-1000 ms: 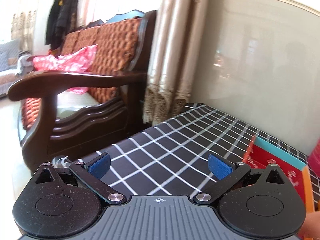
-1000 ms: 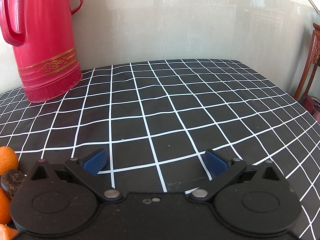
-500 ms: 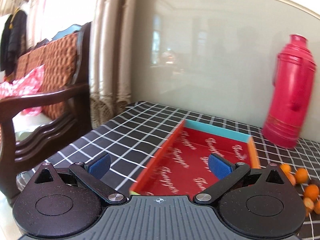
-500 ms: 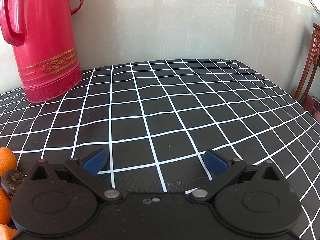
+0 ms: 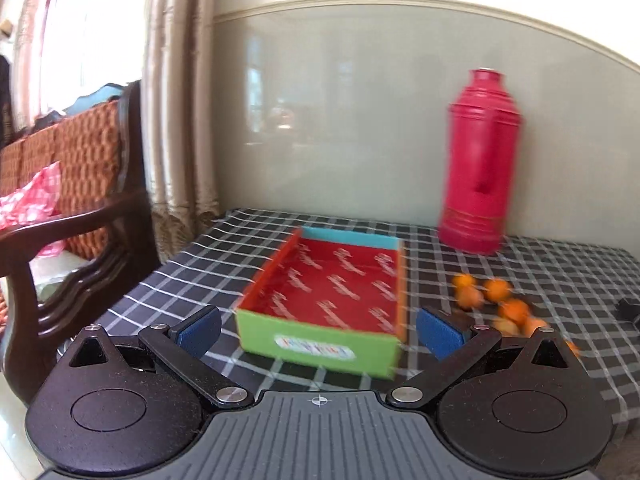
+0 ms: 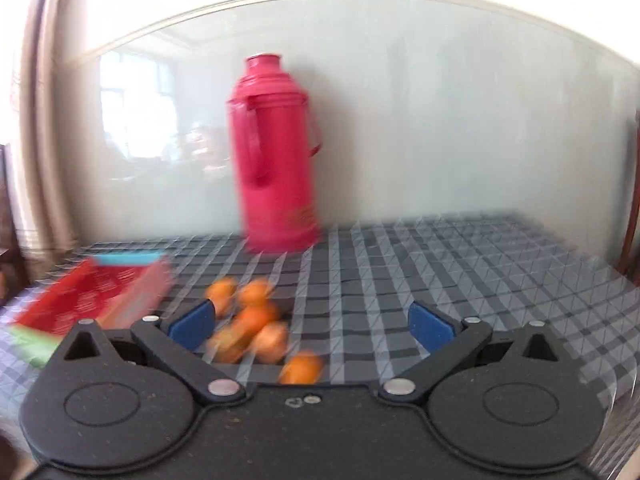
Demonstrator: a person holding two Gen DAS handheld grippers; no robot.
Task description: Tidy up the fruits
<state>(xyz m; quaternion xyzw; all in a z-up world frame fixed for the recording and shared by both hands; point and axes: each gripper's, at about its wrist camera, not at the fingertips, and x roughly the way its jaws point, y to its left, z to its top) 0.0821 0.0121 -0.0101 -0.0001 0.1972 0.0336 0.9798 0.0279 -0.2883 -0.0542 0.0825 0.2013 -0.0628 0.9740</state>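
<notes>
An open cardboard box point(image 5: 332, 292) with a red printed floor, green near wall and blue far wall lies on the checked table point(image 5: 208, 280). Several small oranges point(image 5: 496, 300) lie loose to its right. My left gripper point(image 5: 318, 330) is open and holds nothing, hovering in front of the box's near wall. In the blurred right wrist view the same oranges point(image 6: 256, 320) lie just ahead of my open right gripper point(image 6: 310, 324), nearer its left finger, and the box point(image 6: 96, 296) is at the left.
A tall red thermos flask point(image 5: 480, 160) stands against the back wall point(image 5: 320, 120), behind the fruit; it also shows as the flask point(image 6: 276, 160) in the right view. A dark wooden sofa point(image 5: 72, 216) and curtains point(image 5: 180, 100) border the table's left side.
Both views have swung and pulled back. The left one turned right from the sofa to the box and fruit. The right one turned left and rose, bringing the oranges between its fingers' line.
</notes>
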